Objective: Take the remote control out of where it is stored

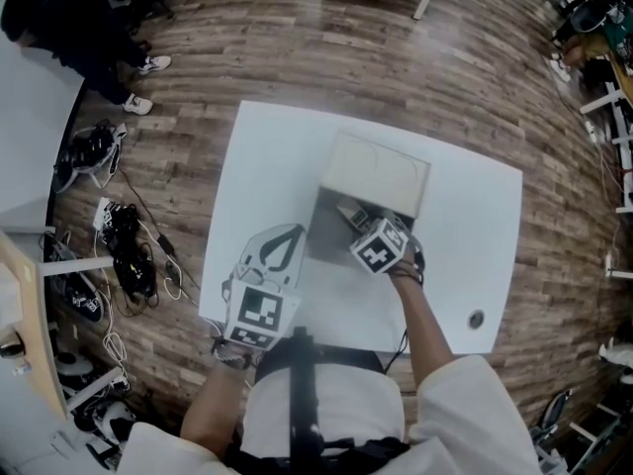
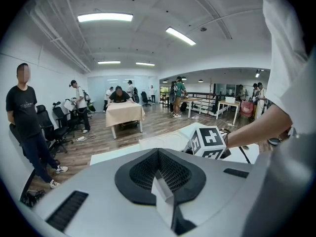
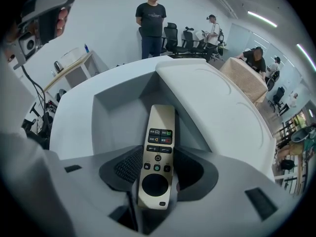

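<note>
Right gripper (image 3: 156, 177) clamped on the lower end of the remote (image 3: 161, 130), buttons up, far end reaching over the open box (image 3: 111, 113) beside its lid (image 3: 217, 107). Box sits on the white table (image 1: 475, 216). Left gripper (image 2: 160, 179) has jaws together, nothing between them, over the table's near left part.

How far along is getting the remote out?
Done: the drawer is open and the right gripper has its jaws shut on the remote control. In hand: it sits over the drawer, not clear of it. Left: carry it out to the table. The left gripper is shut, empty.
</note>
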A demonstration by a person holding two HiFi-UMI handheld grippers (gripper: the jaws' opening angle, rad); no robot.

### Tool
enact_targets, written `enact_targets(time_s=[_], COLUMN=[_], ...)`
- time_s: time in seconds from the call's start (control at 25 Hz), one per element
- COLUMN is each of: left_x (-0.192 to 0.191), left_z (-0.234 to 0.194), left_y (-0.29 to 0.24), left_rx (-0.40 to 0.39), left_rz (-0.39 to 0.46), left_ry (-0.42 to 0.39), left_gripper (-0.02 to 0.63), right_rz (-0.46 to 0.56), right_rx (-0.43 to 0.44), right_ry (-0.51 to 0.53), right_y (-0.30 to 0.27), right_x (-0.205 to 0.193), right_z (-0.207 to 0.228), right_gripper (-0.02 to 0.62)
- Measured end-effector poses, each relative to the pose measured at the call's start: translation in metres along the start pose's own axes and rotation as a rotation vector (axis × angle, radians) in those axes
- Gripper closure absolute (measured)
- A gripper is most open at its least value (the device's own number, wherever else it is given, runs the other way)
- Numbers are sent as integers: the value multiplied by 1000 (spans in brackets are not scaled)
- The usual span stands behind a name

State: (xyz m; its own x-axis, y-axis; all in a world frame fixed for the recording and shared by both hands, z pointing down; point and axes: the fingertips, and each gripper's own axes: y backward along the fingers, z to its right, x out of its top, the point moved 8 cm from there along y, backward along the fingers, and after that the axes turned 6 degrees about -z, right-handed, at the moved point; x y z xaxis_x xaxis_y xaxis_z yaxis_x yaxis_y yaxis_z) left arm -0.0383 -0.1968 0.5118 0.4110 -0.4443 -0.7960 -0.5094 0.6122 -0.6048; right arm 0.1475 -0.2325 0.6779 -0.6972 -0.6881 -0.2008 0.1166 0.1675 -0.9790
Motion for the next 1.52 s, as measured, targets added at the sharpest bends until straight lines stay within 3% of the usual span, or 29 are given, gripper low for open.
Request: enact_targets(time_s=[0.32, 0.84, 1.52], left_x=[-1, -1, 43], left_z=[-3, -6, -11], left_y=[7, 28, 56], left_rx=[8, 5, -16], left_rz=[10, 50, 201], left_ry=[-5, -34, -147], left_gripper=[606, 607, 606], right_rz=[17, 129, 394], right_rx=[-6, -56, -251], right_ry=[7, 24, -193], right_y=[3, 44, 175], right_x=[-2, -1, -33], right_z=[-3, -12, -11], right_gripper=[411, 412, 412])
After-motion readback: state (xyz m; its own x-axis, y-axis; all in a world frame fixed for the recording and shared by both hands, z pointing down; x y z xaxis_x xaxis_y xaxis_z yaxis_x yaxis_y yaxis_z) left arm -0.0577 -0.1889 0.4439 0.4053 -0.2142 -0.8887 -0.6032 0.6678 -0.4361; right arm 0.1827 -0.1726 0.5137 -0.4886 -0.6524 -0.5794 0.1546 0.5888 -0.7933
